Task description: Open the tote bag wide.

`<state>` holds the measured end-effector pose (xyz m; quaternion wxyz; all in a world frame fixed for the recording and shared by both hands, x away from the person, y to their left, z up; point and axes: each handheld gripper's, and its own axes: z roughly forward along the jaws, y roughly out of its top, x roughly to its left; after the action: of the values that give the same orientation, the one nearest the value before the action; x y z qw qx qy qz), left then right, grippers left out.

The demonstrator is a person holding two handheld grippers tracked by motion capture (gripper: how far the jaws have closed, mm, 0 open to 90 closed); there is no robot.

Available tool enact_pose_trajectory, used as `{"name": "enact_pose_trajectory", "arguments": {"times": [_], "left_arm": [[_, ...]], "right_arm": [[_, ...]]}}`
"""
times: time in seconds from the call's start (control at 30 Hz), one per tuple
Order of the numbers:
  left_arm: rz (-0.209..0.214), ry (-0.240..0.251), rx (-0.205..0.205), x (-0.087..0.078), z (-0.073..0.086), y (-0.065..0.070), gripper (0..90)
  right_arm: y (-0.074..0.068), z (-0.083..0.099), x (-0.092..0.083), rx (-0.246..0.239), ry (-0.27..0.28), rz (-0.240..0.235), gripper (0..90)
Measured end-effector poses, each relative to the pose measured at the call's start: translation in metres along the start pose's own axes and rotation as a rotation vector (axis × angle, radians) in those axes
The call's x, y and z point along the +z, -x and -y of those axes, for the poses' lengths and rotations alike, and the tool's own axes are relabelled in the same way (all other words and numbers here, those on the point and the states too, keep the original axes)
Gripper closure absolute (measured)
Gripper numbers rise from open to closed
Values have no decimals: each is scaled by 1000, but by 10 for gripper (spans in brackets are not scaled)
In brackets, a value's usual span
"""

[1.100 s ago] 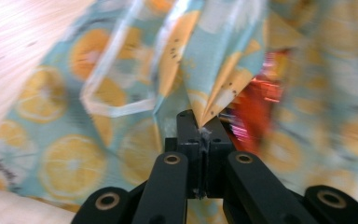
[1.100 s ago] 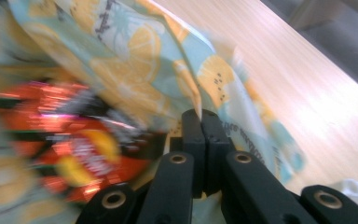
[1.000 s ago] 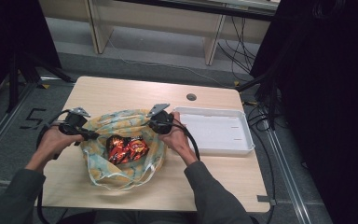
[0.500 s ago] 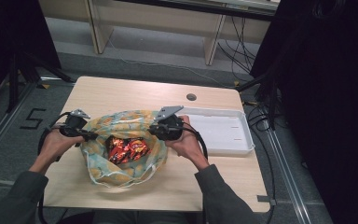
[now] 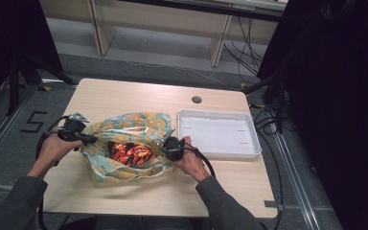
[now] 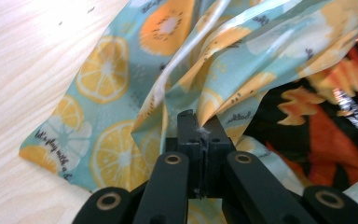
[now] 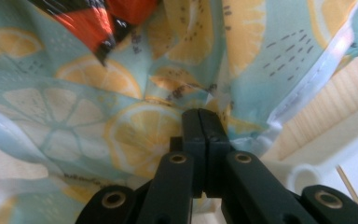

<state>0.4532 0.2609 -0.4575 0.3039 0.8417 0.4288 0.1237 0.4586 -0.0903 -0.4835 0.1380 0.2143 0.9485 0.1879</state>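
Note:
A citrus-print bag [image 5: 124, 132] in teal and orange lies open on the wooden table [image 5: 124, 98]. Shiny red-orange snack packets [image 5: 130, 152] sit inside it. My left gripper [image 5: 82, 140] is shut on the bag's left rim; in the left gripper view its jaws pinch a fold of the bag [image 6: 121, 79], the left gripper [image 6: 200, 122] closed tight, with the packets [image 6: 335, 126] to the right. My right gripper [image 5: 165, 146] is shut on the bag's right rim; in the right gripper view the right gripper [image 7: 200, 114] clamps the printed bag [image 7: 135, 126], a packet [image 7: 98, 23] above.
A white rectangular tray [image 5: 218, 134] stands just right of the bag, its corner [image 7: 307, 172] close beside my right gripper. A round cable hole [image 5: 196, 99] is in the table behind the tray. Cables trail from both grippers toward the near edge.
The right gripper has pulled the bag's right rim toward the person and down, from the far right of the bag to its near right side. The left gripper has held its place.

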Motion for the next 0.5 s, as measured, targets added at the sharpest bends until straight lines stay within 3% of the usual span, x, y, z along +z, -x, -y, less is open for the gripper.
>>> {"name": "enact_pose_trajectory", "arguments": {"times": [0.07, 0.1, 0.2, 0.3, 0.33, 0.37, 0.47, 0.5], "left_arm": [[10, -14, 6, 0, 2, 3, 843], [7, -7, 0, -2, 2, 6, 770], [21, 9, 16, -18, -1, 15, 639], [28, 13, 20, -37, -3, 28, 446], [31, 13, 32, -45, -4, 33, 404], [35, 22, 38, -52, -4, 37, 377], [11, 77, 39, -70, -6, 50, 380], [16, 91, 59, -74, -7, 54, 419]], "right_arm": [[1, -3, -5, 4, 34, -14, 900], [0, -3, -10, 13, 55, -13, 900], [-3, -6, -29, 21, 129, -34, 900], [-3, -10, -41, 3, 193, -57, 893], [-6, -10, -44, 36, 206, -66, 891], [-6, -11, -46, 15, 218, -56, 890], [-8, -13, -50, 39, 242, -77, 888], [-6, -14, -49, 5, 258, -72, 888]]}}
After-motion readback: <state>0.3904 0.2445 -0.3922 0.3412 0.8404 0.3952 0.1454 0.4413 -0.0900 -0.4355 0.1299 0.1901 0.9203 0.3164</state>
